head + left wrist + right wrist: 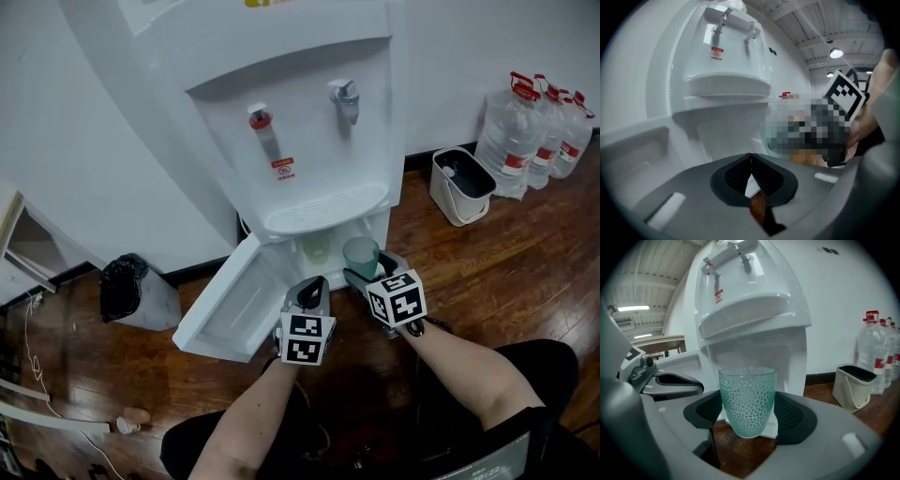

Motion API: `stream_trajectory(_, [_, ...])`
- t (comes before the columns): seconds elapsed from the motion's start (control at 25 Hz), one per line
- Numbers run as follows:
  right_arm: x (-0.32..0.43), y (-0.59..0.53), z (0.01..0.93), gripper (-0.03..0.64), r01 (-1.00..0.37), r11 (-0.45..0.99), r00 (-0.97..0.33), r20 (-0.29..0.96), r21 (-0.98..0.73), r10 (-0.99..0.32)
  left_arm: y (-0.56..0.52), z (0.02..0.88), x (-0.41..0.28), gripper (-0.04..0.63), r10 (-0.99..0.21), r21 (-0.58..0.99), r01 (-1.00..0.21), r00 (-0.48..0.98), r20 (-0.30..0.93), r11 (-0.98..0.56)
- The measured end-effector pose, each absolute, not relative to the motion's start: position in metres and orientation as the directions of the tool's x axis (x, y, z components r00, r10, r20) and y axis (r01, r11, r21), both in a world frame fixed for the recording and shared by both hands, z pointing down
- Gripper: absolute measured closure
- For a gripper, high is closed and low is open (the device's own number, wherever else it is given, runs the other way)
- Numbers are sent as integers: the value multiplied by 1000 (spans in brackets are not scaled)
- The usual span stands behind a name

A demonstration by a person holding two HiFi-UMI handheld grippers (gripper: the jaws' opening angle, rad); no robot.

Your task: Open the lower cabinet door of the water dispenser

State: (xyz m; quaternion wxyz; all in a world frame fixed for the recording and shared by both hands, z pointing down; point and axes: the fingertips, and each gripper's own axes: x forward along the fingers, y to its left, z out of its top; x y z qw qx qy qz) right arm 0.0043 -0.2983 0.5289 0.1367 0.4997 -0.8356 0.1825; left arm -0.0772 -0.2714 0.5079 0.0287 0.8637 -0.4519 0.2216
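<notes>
My left claw (750, 161) is pressed together with nothing between its pads. It hangs just in front of the water dispenser (309, 141), low down near the open cabinet. My right claw (747, 414) is clamped on a teal dimpled glass tumbler (747, 399), one pad on each side. The tumbler is upright, and through it I cannot tell if it holds anything. In the head view the two claws sit side by side, the tumbler just before the cabinet opening.

The lower cabinet door (230, 305) is already open. It is hinged on the left edge of the dispenser's body and swung out leftward over the wooden floor (487, 272), its white inner face turned up. Inside the compartment stands a pale greenish cup (316, 247). Above it are the drip tray (323, 208), the red tap (262, 122) and the silver tap (345, 98).

On the floor by the wall, a black-bagged bin (127, 286) stands left of the dispenser. A white bin (461, 185) and water bottles (534, 136) stand to its right.
</notes>
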Motion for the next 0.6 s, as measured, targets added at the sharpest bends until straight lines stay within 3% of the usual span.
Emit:
stream_trajectory(0.24, [5,-314,570,268,-895,400,-445,448,-196,-775,-292,536,-78,595,-774,-58,-852,442,454,-521])
stream_trajectory(0.6, [-3,-351,621,268,-912,358,-409,498,-200,-765,-299,563,-79,595,-767,-41,-866,418,487,-498])
